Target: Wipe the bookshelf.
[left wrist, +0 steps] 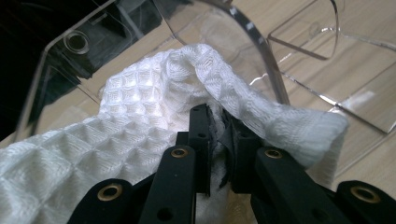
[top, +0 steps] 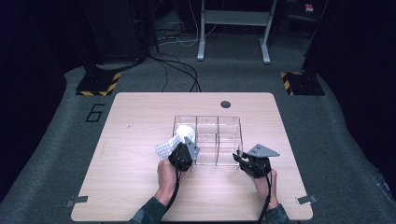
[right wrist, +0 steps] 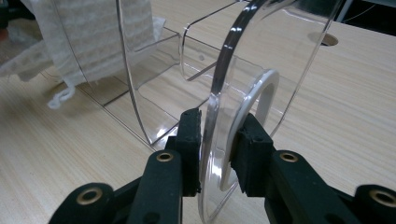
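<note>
While pinched by left tongs (left wrist: 215, 140), white waffle-weave cloth (left wrist: 140, 107), bunched, draped

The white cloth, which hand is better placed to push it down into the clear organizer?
Left. The left gripper is shut on the white cloth, already draped over the clear organizer's left compartment. The right gripper is clamped on the organizer's wall, steadying it.

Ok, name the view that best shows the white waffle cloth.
The left gripper view: the white waffle cloth is close, weave clear, pinched in the left tongs. The high view shows it small; the right gripper view, blurred behind the clear organizer.
</note>
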Demonstrator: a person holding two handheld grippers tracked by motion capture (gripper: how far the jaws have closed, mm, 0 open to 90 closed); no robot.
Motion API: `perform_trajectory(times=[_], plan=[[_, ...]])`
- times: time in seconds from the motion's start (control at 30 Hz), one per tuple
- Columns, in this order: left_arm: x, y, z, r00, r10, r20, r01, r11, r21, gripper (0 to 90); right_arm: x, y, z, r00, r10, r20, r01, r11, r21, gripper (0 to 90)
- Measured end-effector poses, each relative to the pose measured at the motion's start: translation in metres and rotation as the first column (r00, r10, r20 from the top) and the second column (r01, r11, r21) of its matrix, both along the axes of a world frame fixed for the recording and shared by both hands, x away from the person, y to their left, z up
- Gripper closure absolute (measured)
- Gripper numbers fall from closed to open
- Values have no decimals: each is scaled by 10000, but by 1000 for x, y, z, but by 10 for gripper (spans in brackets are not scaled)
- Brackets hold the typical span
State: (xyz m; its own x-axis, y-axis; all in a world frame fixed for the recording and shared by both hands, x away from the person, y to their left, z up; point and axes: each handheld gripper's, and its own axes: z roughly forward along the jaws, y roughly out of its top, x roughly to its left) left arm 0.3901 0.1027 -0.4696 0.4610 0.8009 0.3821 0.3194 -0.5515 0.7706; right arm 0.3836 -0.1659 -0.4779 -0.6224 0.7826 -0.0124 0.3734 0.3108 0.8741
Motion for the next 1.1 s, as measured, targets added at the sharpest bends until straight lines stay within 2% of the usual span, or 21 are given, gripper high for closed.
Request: perform_trajectory(times=[0.17, 0.43, 0.5, 0.6, 0.63, 0.73, 0.83, 0.9, 0.97, 1.1], plan=[[-1, 1, -10, 9994, -91, -325, 92, 9999, 45, 826, 0, 0, 0, 10000, 8, -8, -8, 10000, 28, 735], [-2, 1, -19, 9986, -183, -496, 190, 9997, 150, 826, 0, 0, 0, 10000, -51, -21, 51, 10000, -19, 735], [-3, 1, -25, 9968, -209, -775, 230, 9994, 255, 826, 0, 0, 0, 10000, -13, -13, 13, 10000, 0, 735], [-3, 1, -32, 9961, -218, -853, 234, 9996, 180, 826, 0, 0, 0, 10000, -18, -5, 18, 10000, 34, 735], [-3, 1, -32, 9961, -218, -853, 234, 9996, 180, 826, 0, 0, 0, 10000, -18, -5, 18, 10000, 34, 735], [-4, 1, -34, 9924, -309, -1191, 336, 9992, 208, 826, 0, 0, 0, 10000, -40, -13, 40, 10000, 47, 735], [-5, 2, -34, 9920, -343, -1217, 369, 9991, 192, 825, 0, 0, 0, 10000, -43, -14, 43, 10000, 43, 735], [-6, 3, -34, 9889, -399, -1431, 415, 9991, 87, 825, 0, 0, 0, 10000, -17, -12, 17, 10000, 36, 735], [-6, 4, -34, 9883, -462, -1456, 467, 9989, -5, 825, 0, 0, -1, 9999, -86, -90, 88, 9998, 174, 735], [-10, 8, -32, 9880, -530, -1453, 475, 9980, -407, 825, 0, 0, -1, 10000, -55, -27, 55, 9999, 122, 735]])
